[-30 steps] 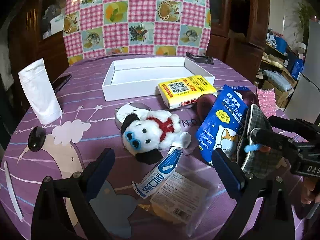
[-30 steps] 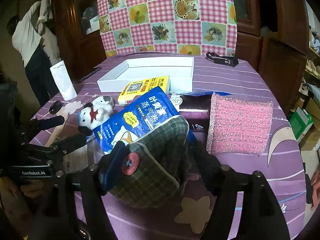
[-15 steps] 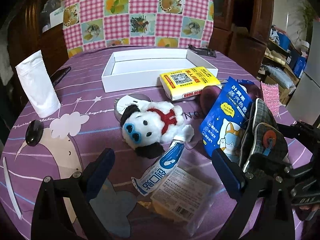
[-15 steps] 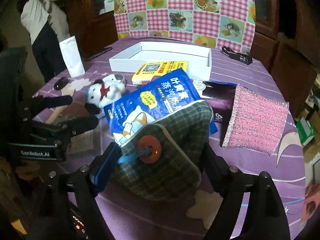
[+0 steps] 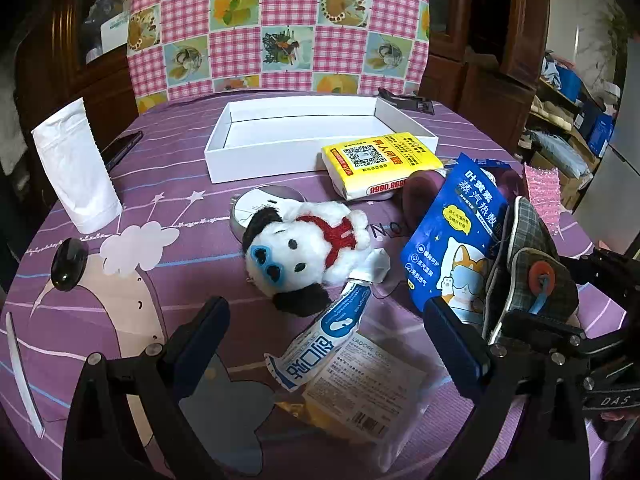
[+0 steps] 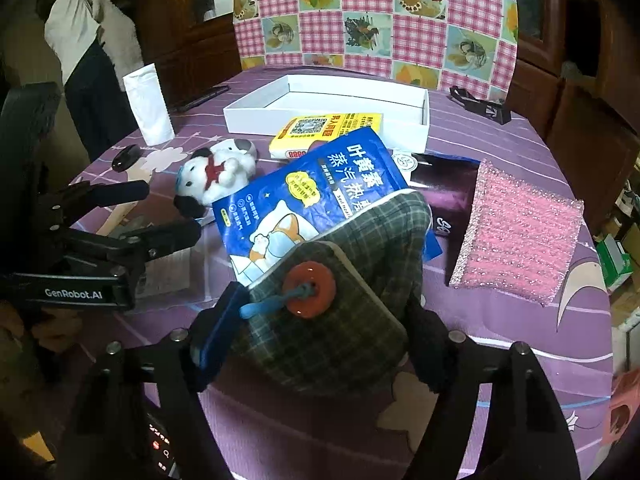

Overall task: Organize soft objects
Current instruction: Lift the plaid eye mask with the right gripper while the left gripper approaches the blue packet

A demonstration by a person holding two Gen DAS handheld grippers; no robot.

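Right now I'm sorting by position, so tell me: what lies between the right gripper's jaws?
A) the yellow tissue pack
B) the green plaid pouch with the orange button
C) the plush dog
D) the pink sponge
B: the plaid pouch sits between the jaws of the right gripper, with the blue packet tucked under it.

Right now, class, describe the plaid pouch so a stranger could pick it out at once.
Start at the white box at the back of the purple table, then come forward past the blue packet. The plaid pouch lies partly over that packet, between the jaws of the right gripper. Unlike the pink sponge beside it, it is dark green check with an orange button.
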